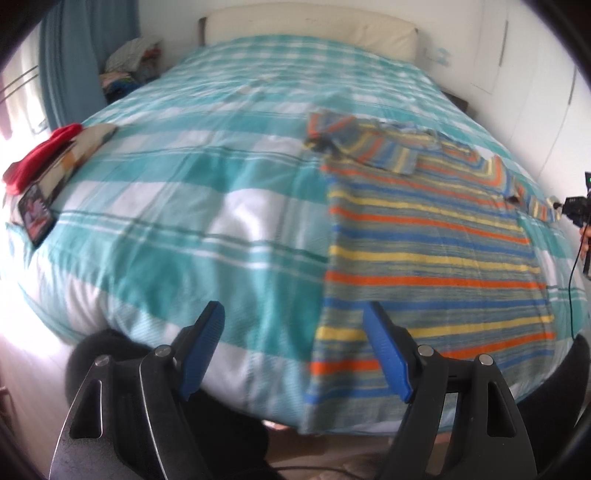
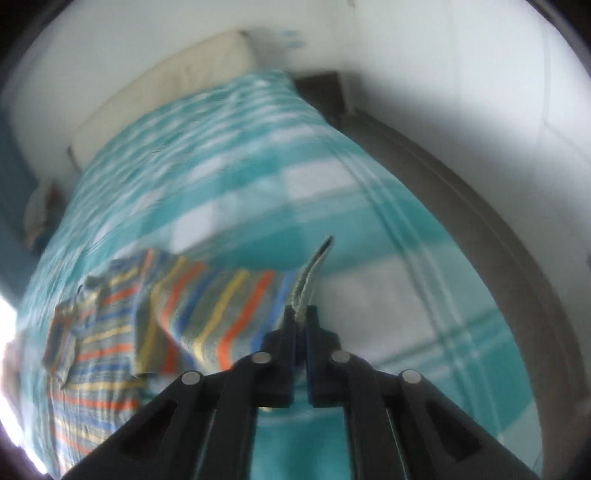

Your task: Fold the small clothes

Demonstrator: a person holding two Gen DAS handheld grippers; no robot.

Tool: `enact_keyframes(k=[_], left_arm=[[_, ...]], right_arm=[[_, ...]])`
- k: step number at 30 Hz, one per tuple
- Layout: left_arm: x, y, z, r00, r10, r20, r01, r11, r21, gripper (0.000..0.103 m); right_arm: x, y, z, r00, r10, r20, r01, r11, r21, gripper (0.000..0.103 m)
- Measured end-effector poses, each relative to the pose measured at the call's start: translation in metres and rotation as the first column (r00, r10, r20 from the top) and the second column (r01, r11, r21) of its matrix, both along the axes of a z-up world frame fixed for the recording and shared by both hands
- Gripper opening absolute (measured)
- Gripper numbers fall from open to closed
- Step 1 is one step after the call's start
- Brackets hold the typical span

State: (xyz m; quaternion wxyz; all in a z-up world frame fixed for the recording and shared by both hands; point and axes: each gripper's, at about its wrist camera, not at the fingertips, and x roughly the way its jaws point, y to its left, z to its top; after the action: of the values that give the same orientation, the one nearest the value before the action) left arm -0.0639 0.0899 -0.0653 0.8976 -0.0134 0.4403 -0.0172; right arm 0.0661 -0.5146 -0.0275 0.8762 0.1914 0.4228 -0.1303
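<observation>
Striped sweater [image 1: 436, 254] in orange, yellow, blue and grey bands lies spread on the right half of the left wrist frame, its body flat on a bed, its hem reaching the lower edge of the mattress. One sleeve [image 1: 369, 144] is folded across the chest near the collar, above centre. The other sleeve runs out to the right edge of the frame, where the right gripper [image 1: 574, 210] holds its cuff.

In the right wrist view, blurred by motion, the right gripper [image 2: 301, 314] sits at lower centre with its jaws pressed together on the cuff [image 2: 308, 280], which sticks up between them. The sweater [image 2: 155, 321] stretches away into the lower left of that frame.

The left gripper [image 1: 293, 317] sits at the bottom of its own view, blue pads [image 1: 386, 350] spread wide with nothing between them, hanging over the near edge of the bed beside the sweater's hem.

The teal and white checked bedcover [image 1: 207, 192] fills most of both frames. Folded clothes with a red item [image 1: 44, 155] on top rest at the left edge. A cream headboard [image 1: 310, 33] spans the top.
</observation>
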Motion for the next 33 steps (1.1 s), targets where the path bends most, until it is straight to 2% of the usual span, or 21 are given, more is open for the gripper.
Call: enact_keyframes(k=[4, 7, 8, 10, 12, 13, 15, 18, 21, 24, 27, 29, 31, 32, 33], left_arm=[[0.002, -0.022, 0.004, 0.999, -0.046, 0.003, 0.046, 0.998, 0.031, 0.079], [-0.003, -0.026, 0.011, 0.998, -0.053, 0.023, 0.052, 0.997, 0.053, 0.079], [-0.004, -0.025, 0.013, 0.998, -0.05, 0.027, 0.048, 0.997, 0.059, 0.079], [-0.006, -0.021, 0.012, 0.999, -0.037, 0.025, 0.036, 0.997, 0.069, 0.079], [-0.005, -0.017, 0.008, 1.0, -0.023, 0.008, 0.022, 0.997, 0.072, 0.079], [-0.005, -0.015, 0.005, 1.0, -0.016, -0.003, 0.016, 0.997, 0.072, 0.079], [-0.005, -0.011, 0.003, 1.0, -0.008, -0.012, 0.008, 0.998, 0.07, 0.079], [-0.006, -0.008, 0.0, 1.0, 0.0, -0.011, 0.001, 0.998, 0.066, 0.079], [-0.003, -0.007, -0.005, 1.0, -0.001, -0.027, 0.003, 0.998, 0.062, 0.079], [-0.003, -0.008, -0.005, 1.0, -0.009, -0.022, 0.011, 0.997, 0.08, 0.079], [-0.003, -0.003, -0.004, 1.0, -0.002, -0.023, 0.004, 0.995, 0.103, 0.079], [0.0, 0.004, -0.002, 1.0, 0.002, -0.029, 0.002, 0.993, 0.115, 0.079], [0.006, 0.011, 0.004, 1.0, -0.007, -0.022, 0.01, 0.991, 0.131, 0.08], [0.009, 0.013, 0.01, 1.0, -0.016, -0.009, 0.017, 0.99, 0.138, 0.08], [0.014, 0.015, 0.018, 1.0, -0.026, 0.011, 0.025, 0.989, 0.143, 0.08]], right_arm=[[-0.016, -0.025, -0.028, 0.998, -0.054, 0.029, 0.049, 0.987, 0.155, 0.004], [-0.024, -0.027, -0.043, 0.992, -0.084, 0.093, 0.055, 0.959, 0.277, 0.013], [-0.023, -0.023, -0.049, 0.99, -0.095, 0.102, 0.061, 0.953, 0.297, 0.019], [-0.022, -0.021, -0.055, 0.987, -0.103, 0.12, 0.059, 0.942, 0.329, 0.02], [-0.02, -0.016, -0.053, 0.993, -0.086, 0.087, 0.059, 0.96, 0.274, 0.002], [-0.02, -0.014, -0.048, 0.995, -0.086, 0.05, 0.074, 0.978, 0.197, 0.002], [-0.024, -0.015, -0.036, 0.994, -0.105, 0.017, 0.103, 0.99, 0.095, 0.002], [-0.037, -0.021, -0.033, 0.989, -0.146, -0.023, 0.145, 0.989, -0.014, 0.001], [-0.043, -0.023, -0.045, 0.988, -0.149, -0.043, 0.148, 0.989, -0.021, 0.001], [-0.038, -0.016, -0.048, 0.989, -0.142, -0.05, 0.138, 0.987, -0.076, 0.001], [-0.034, -0.017, -0.048, 0.991, -0.128, -0.044, 0.124, 0.988, -0.088, 0.002], [-0.038, -0.018, -0.047, 0.992, -0.114, -0.048, 0.109, 0.99, -0.09, 0.01], [-0.048, -0.016, -0.04, 0.992, -0.105, -0.071, 0.094, 0.985, -0.141, 0.024], [-0.053, -0.016, -0.037, 0.99, -0.114, -0.079, 0.1, 0.981, -0.167, 0.042], [-0.063, -0.016, -0.032, 0.986, -0.141, -0.086, 0.122, 0.971, -0.204, 0.052]])
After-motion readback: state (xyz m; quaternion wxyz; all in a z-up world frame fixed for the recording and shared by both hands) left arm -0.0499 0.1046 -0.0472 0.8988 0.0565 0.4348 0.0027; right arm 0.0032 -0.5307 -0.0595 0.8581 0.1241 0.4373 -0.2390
